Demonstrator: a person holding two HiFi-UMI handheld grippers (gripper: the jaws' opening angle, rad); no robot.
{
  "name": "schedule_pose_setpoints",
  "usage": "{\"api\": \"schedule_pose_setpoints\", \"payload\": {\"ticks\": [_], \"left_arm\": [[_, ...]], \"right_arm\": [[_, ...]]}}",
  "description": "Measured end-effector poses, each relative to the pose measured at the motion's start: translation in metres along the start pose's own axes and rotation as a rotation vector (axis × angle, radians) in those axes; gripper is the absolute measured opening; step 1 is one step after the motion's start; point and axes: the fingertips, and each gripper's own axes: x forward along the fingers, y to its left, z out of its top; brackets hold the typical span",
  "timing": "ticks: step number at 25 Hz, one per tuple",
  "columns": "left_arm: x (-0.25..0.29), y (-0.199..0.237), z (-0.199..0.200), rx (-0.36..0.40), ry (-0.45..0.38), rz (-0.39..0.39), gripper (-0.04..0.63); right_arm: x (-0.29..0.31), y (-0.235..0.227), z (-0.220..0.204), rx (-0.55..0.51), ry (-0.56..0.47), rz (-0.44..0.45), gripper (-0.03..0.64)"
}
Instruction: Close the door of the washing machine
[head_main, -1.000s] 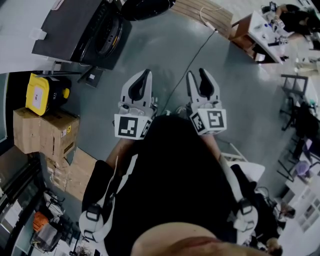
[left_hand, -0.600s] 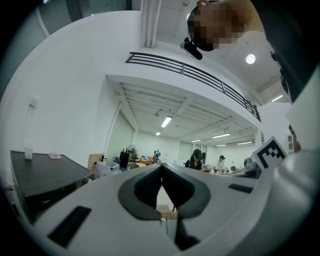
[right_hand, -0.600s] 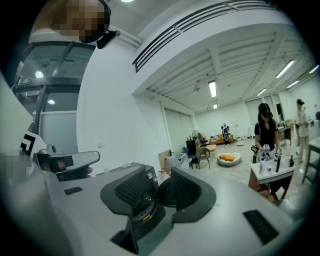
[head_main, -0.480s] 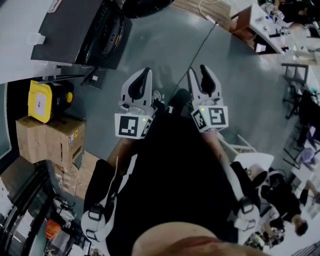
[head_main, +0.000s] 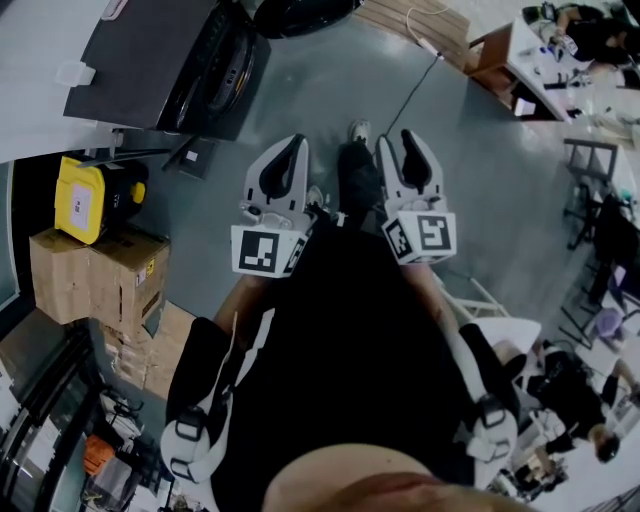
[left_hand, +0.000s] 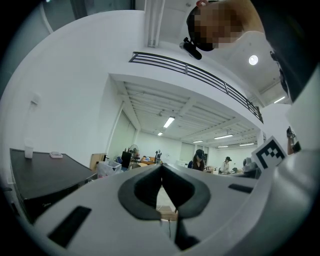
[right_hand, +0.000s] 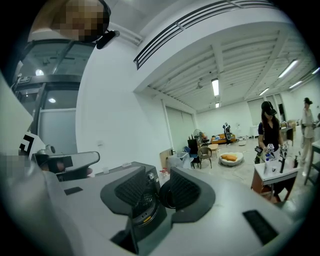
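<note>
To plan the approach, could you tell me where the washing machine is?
The washing machine is upper left in the head view, beyond the left tool.

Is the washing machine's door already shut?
No: in the right gripper view the washing machine has its drum exposed and its round door swung out to the side.

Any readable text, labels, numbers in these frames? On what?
None legible.
Yellow case: white label, blurred.
Cardboard boxes: yellow sticker, too small.
Washing machine: yellow sticker on the front, too small.
Marker cubes: square patterns, no words.
</note>
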Motion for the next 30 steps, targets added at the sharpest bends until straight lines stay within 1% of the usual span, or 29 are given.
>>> {"api": "schedule_pose_setpoints", "payload": {"ticks": [3,7,14,17,24,30], "left_arm": [[0.018,0.008,-0.001,0.004,-0.002,0.007,0.006],[0.051,0.019,-0.006,0.039,0.027,0.007,0.006],[0.144,0.026,-0.002,0.032,0.030,0.015,0.006],[0.187,0.024,0.005,0.042,0.021,0.022,0.006],[0.279,0.024,0.008,0.042,0.022,0.090,0.006],[0.325,0.024,0.001,0.021,0.030,0.133,0.006]], "right_arm": [[0.019,-0.008,0.000,-0.001,0.004,0.010,0.140],[0.055,-0.025,0.009,-0.011,0.008,0.032,0.140],[0.120,-0.083,0.035,-0.025,0.013,0.049,0.140],[0.147,-0.112,0.050,-0.026,0.013,0.066,0.140],[0.212,-0.179,0.071,-0.031,0.034,0.131,0.140],[0.254,-0.223,0.073,-0.029,0.057,0.171,0.140]]}}
